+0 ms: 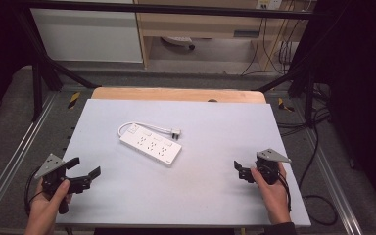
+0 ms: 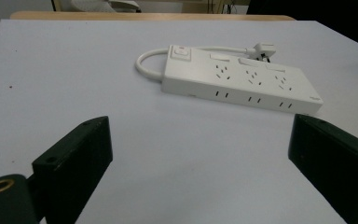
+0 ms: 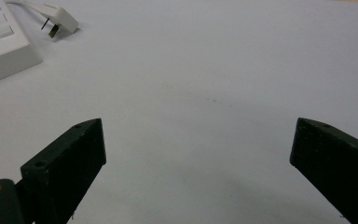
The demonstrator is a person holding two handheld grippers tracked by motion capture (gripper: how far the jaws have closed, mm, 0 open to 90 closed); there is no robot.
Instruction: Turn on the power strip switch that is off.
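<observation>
Both hand-held grippers, left [image 1: 84, 172] and right [image 1: 242, 171], wait wide open, empty, at the frame's lower corners. White plastic power strip [image 1: 150, 144] lies centre-left; its looped cord [image 1: 147, 126] could snag a jaw.

We find the power strip [image 1: 151, 144] lying on the table [image 1: 196, 196] left of centre, its plug [image 1: 176, 132] resting just behind its right end. The left gripper [image 1: 84, 169] sits near the front left corner, the right gripper [image 1: 239, 169] near the front right, each well apart from the strip.
</observation>
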